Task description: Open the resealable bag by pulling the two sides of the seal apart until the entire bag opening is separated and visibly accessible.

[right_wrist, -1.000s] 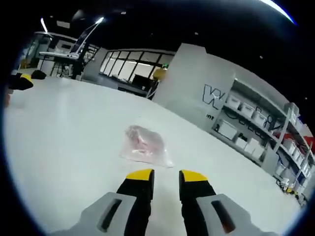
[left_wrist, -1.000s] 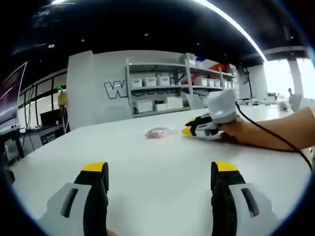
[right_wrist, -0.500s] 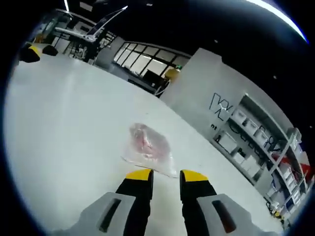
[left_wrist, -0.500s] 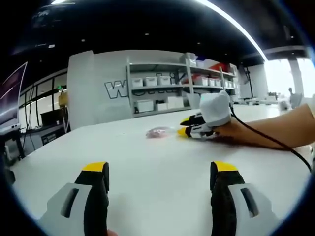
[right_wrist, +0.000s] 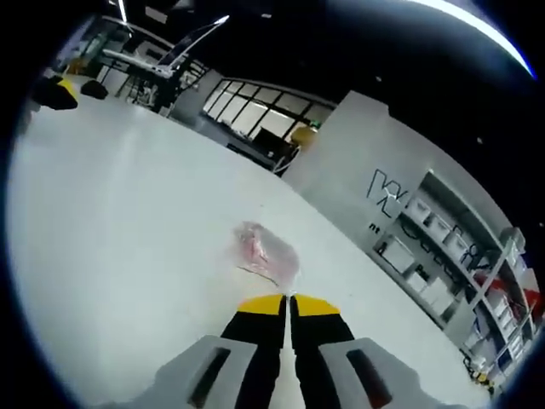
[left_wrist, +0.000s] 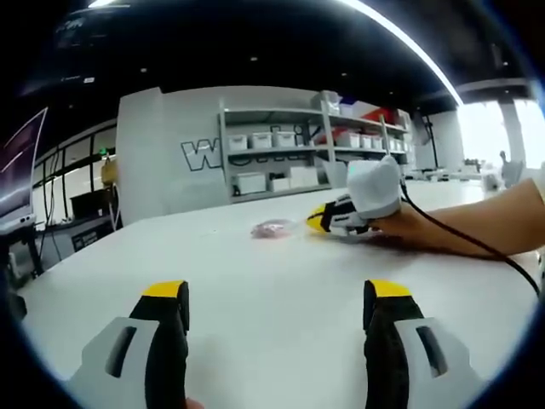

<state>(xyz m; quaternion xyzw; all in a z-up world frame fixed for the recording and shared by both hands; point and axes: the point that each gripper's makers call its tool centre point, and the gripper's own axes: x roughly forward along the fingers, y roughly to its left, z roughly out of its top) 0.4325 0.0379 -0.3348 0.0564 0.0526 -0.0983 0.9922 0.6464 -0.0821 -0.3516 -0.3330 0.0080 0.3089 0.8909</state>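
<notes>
A small clear resealable bag (right_wrist: 262,250) with pink contents lies on the white table (right_wrist: 128,221). My right gripper (right_wrist: 288,300) has its jaws pressed together at the bag's near edge, and the thin clear edge seems caught between the tips. In the left gripper view the same bag (left_wrist: 272,228) lies far out on the table, with the right gripper (left_wrist: 320,221) touching its right side, held by a hand. My left gripper (left_wrist: 277,294) stands wide open over bare table, well short of the bag. It shows far off as a left gripper (right_wrist: 58,90) at the table's edge.
A grey wall with lettering and shelves of white bins (left_wrist: 281,145) stand behind the table. A black cable (left_wrist: 477,243) runs from the right gripper along the person's forearm (left_wrist: 485,223). Desks and windows (right_wrist: 247,115) lie beyond the table's far side.
My right gripper's jaws have closed from a small gap to touching, at the bag's near edge. It also slid slightly toward the bag. The left gripper has not moved.
</notes>
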